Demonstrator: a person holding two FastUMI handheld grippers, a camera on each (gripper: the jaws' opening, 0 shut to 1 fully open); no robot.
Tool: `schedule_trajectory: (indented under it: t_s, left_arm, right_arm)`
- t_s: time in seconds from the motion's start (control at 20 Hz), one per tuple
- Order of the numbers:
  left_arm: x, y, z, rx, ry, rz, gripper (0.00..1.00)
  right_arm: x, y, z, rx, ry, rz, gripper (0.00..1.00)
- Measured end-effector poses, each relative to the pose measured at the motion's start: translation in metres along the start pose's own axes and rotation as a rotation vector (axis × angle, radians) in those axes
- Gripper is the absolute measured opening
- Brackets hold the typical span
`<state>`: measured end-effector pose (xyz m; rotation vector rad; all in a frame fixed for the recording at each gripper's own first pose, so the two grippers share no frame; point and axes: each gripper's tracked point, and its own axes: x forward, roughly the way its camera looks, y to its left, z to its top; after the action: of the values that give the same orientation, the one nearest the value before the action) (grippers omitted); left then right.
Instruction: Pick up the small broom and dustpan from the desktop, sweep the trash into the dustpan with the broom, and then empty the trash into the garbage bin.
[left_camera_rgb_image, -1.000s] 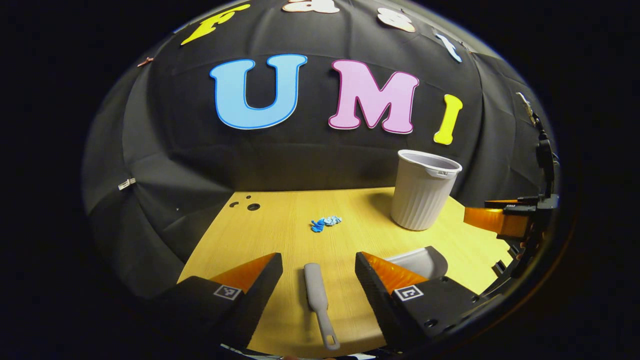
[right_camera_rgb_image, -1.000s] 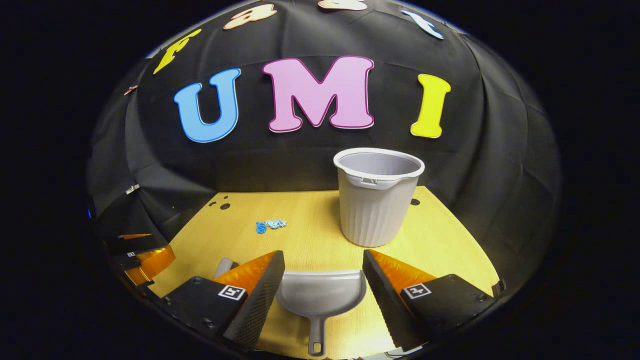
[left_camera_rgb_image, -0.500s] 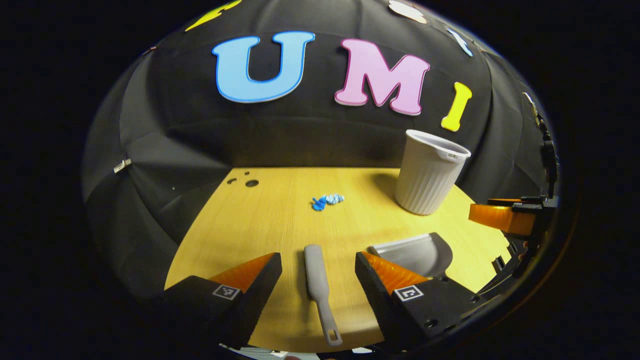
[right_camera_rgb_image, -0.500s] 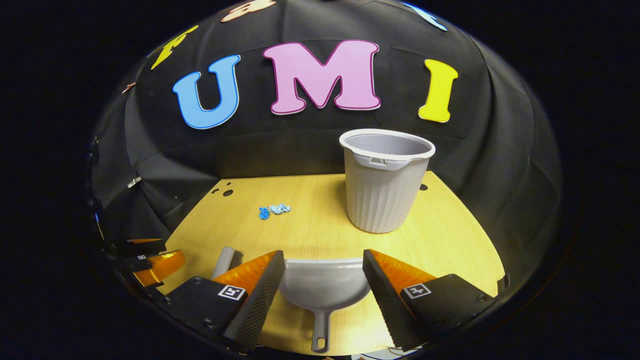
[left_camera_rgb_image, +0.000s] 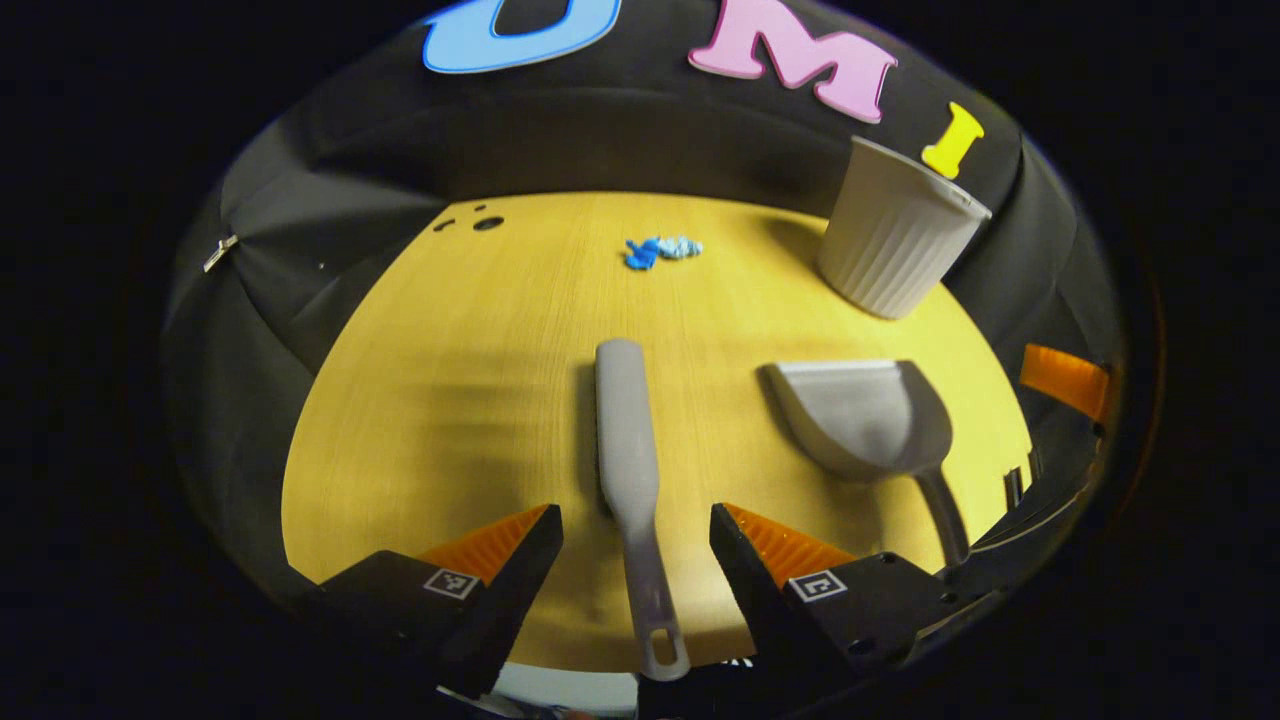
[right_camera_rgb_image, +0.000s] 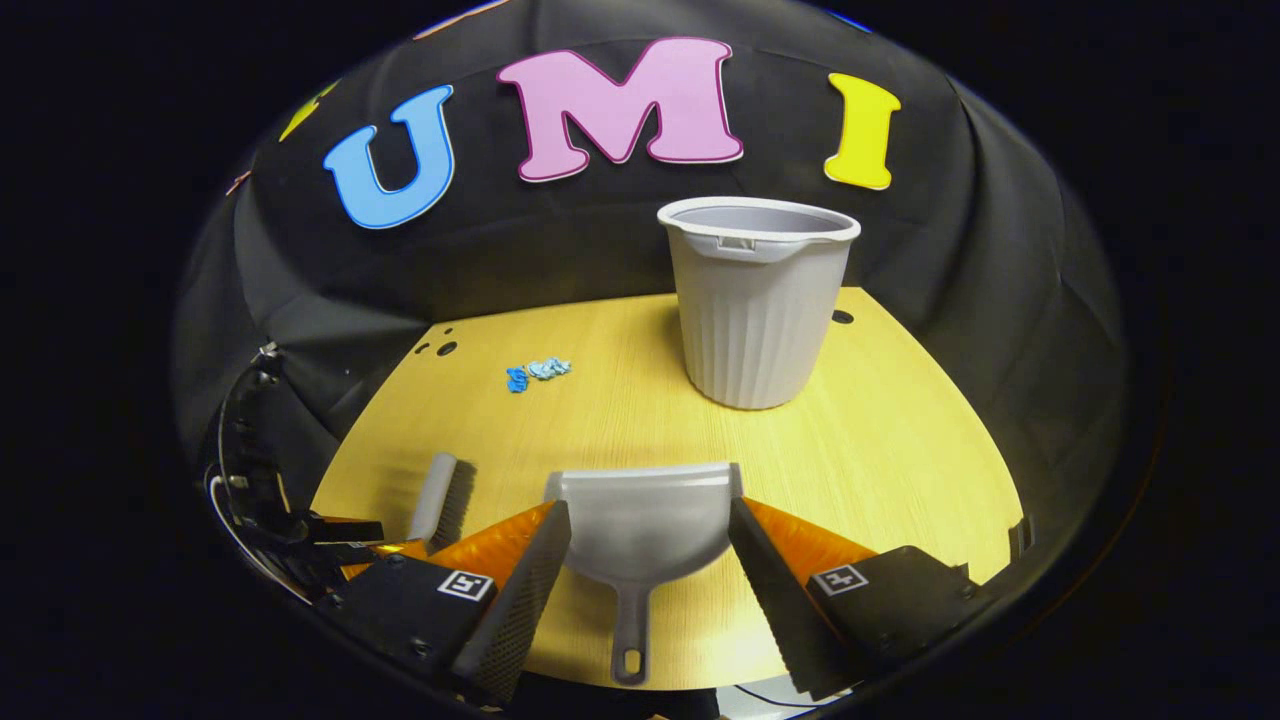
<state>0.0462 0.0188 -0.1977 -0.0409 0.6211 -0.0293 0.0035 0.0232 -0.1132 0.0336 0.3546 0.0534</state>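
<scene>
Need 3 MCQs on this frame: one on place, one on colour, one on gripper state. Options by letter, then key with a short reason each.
1. Where does the small broom lie?
A. inside the garbage bin
B. flat on the desktop, handle between the left gripper's fingers
C. on top of the dustpan

2. What colour is the trash?
A. blue
B. red
C. white

3. How does the right gripper stand?
A. shut on the dustpan
B. open, fingers either side of the dustpan
C. shut on the broom

Key: B, the broom's handle runs down between the fingers of the left gripper; A, blue scraps lie on the desktop left of the garbage bin; B, gaps show beside the dustpan.
</scene>
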Motion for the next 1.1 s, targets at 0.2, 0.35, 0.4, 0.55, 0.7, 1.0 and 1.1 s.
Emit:
schedule_trajectory:
  t_s: [0.2,0.35,0.4,0.55,0.7,1.0,1.1]
  left_arm:
    - [0.023,0.003,-0.017,0.015,0.099,0.016,0.92]
    - [0.036,0.006,-0.025,-0.014,0.176,0.025,0.96]
    - [0.042,0.006,-0.027,-0.021,0.196,0.028,0.96]
    - [0.049,0.008,-0.027,-0.01,0.229,0.037,0.94]
    - [0.051,0.009,-0.026,0.031,0.245,0.049,0.86]
    - [0.054,0.006,-0.021,-0.002,0.238,0.072,0.35]
    - [0.054,0.006,-0.022,-0.012,0.23,0.071,0.3]
  right_arm:
    - [0.003,-0.005,-0.017,0.005,0.033,-0.006,0.99]
    - [0.008,-0.008,-0.034,0.018,0.072,-0.011,0.99]
    - [0.01,-0.008,-0.039,0.023,0.087,-0.011,0.99]
    - [0.015,-0.005,-0.057,0.042,0.139,-0.002,0.99]
    - [0.021,-0.004,-0.074,0.048,0.194,0.001,0.99]
    - [0.031,0.003,-0.101,0.086,0.301,0.013,0.99]
    - [0.034,0.005,-0.109,0.097,0.333,0.014,0.99]
